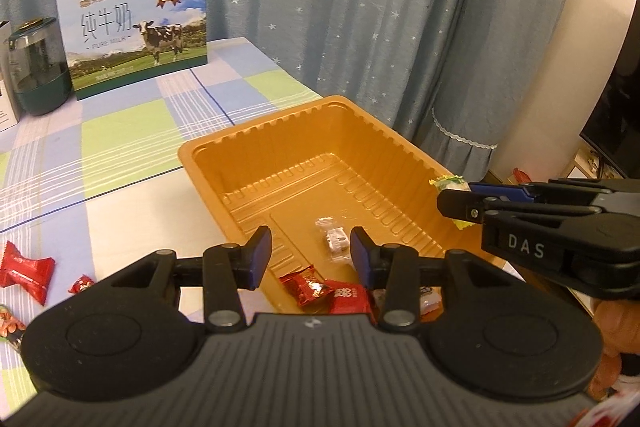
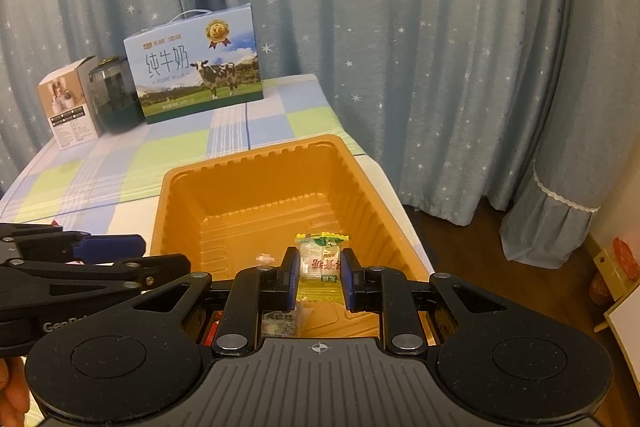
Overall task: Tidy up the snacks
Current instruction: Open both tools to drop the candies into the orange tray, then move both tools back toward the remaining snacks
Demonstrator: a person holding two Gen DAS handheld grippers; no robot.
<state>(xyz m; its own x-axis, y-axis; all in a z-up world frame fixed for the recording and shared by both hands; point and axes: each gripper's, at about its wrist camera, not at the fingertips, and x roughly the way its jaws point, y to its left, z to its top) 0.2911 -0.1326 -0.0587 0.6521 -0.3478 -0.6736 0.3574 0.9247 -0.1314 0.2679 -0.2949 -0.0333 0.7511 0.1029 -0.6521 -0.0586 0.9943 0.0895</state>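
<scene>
Two tools, right tool [image 2: 319,277] pinching yellow candy [image 2: 321,259] (over tray [image 2: 256,167]), left tool [image 1: 311,255] agape

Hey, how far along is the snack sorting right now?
Partly done. The orange tray already holds red candies and a clear-wrapped sweet. In hand: the right hand-held gripper grips a yellow-edged candy over the tray; the left hand-held gripper is open and empty. Left: red candies on the tablecloth.

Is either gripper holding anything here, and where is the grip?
The right gripper pinches a yellow-wrapped candy across its middle, above the orange tray. The left gripper is open and holds nothing.
</scene>
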